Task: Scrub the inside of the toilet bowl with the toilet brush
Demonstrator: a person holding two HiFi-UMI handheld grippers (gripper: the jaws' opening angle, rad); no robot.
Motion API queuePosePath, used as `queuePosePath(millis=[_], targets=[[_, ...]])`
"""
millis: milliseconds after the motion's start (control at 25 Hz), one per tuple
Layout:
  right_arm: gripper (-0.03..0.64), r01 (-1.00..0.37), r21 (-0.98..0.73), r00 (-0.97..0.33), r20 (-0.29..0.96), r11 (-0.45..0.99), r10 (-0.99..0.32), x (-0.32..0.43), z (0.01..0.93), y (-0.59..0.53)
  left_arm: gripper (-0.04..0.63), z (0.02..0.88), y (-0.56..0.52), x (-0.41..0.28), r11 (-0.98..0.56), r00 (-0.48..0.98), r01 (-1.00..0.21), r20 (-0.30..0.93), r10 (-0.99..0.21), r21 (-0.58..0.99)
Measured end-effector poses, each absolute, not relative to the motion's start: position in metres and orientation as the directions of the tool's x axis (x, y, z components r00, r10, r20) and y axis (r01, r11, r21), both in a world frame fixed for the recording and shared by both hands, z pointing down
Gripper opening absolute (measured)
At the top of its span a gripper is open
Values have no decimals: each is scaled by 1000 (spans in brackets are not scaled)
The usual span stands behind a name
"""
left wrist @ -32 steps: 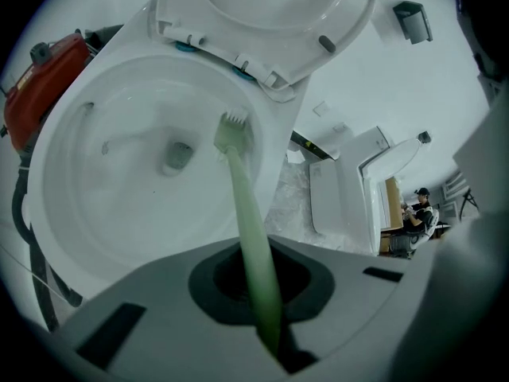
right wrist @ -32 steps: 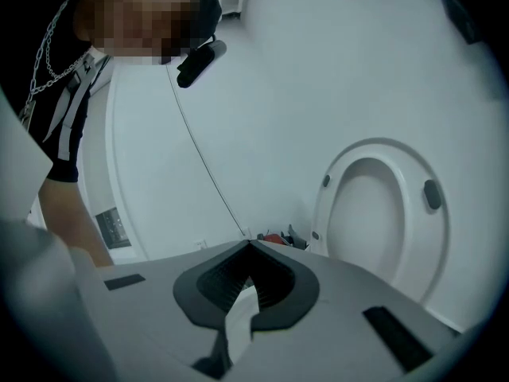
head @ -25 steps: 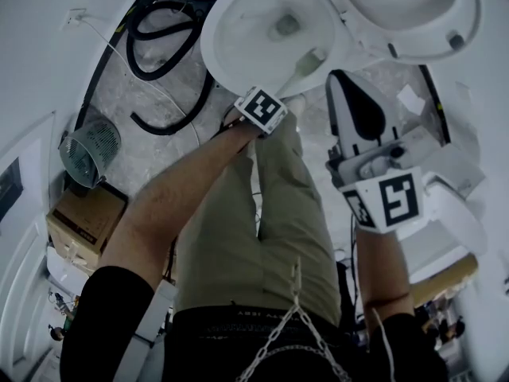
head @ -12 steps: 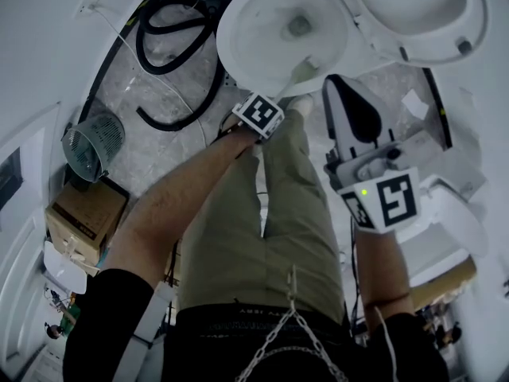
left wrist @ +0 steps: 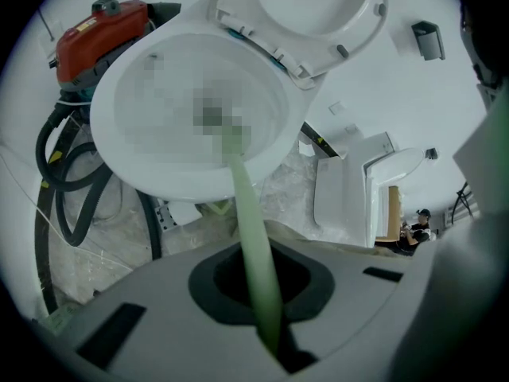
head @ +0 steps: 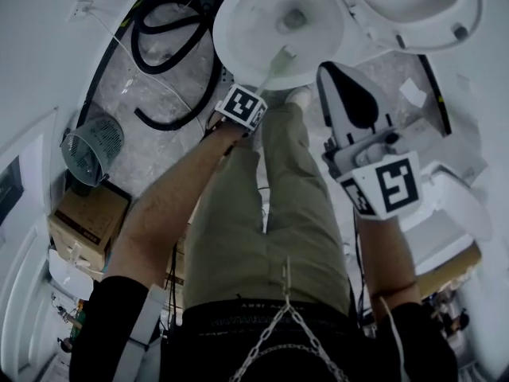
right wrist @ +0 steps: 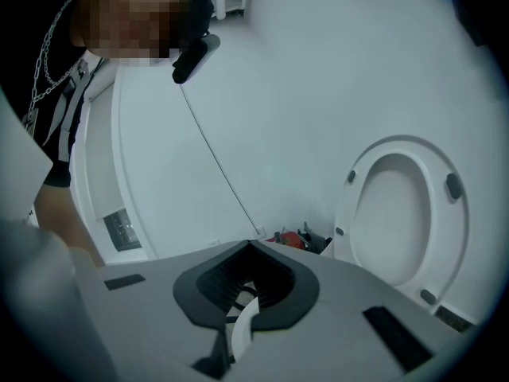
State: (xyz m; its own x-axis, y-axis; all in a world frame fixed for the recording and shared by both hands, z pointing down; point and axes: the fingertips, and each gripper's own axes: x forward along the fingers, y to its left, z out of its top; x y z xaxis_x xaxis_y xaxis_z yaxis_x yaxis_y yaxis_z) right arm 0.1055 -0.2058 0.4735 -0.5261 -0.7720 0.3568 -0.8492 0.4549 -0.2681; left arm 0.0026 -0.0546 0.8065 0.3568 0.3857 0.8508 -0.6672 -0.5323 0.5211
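Over the near rim of the toilet bowl (head: 225, 42), the left gripper (head: 253, 92) has its jaws pinched on the pale green handle of the toilet brush (left wrist: 253, 237). Compared with a second ago, the handle has swung from the bowl's right-hand near wall to point almost straight at the outlet. The left gripper view shows it running down into the bottom of the bowl (the brush head itself sits under a mosaic patch, so I can't see its contact). I read this as mid-scrub, the stroke now working the lowest part of the bowl, with the side walls and the underside of the rim likely still to cover.

The right gripper (head: 343, 94) hangs to the right of the bowl, apart from it, with its jaws pressed together. Only a small white striped tab shows in their opening, and I cannot tell what it is.

Around, from the left: a wire basket (head: 90, 146) and a cardboard box (head: 79, 225) stand well clear. A black hose (left wrist: 41, 213) coils on the floor just beside the bowl, below a red machine (left wrist: 99, 30); it could snag a foot but not the brush. The seat (right wrist: 347, 221) is raised, leaving the bowl open.
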Motion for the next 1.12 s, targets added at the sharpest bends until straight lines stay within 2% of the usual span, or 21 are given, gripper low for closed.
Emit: queuePosePath(millis=[800,1120], targets=[[-8,-828,-287,-559,358,482,-747,96,476,-221,0,815,-115,-55,-417,326,-810,908,265,412],[-8,-829,-306,-556,353,469,-753,108,484,-220,0,809,-153,-53,-300,363,-878,928,89,372]])
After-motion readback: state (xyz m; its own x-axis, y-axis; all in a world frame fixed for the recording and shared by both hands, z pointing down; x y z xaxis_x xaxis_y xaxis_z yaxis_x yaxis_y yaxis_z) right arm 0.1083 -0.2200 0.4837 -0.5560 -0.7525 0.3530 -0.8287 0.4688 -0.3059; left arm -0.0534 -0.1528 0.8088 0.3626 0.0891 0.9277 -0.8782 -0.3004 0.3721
